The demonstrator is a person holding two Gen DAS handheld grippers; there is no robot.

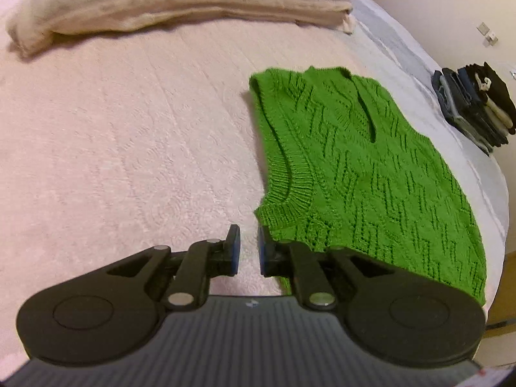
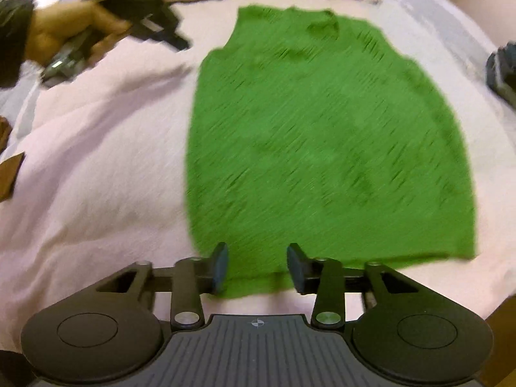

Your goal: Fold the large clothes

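Note:
A green knitted sleeveless vest (image 1: pixel 354 167) lies flat on the pink bedspread (image 1: pixel 129 129), neckline towards the far end. My left gripper (image 1: pixel 249 248) is just left of the vest's near armhole edge, its jaws nearly together with nothing between them. The right wrist view is blurred. There the vest (image 2: pixel 322 135) spreads ahead, and my right gripper (image 2: pixel 257 264) hovers open over its near hem, green knit showing between the jaws but not pinched. A hand (image 2: pixel 64 32) holds the left gripper (image 2: pixel 154 29) at the upper left, beside the vest.
A folded beige blanket (image 1: pixel 180 3) lies across the far end of the bed. A stack of folded dark clothes (image 1: pixel 474 103) sits at the right edge of the bed, also seen as the dark stack (image 2: pixel 503 67). The bed's edge curves away at the right.

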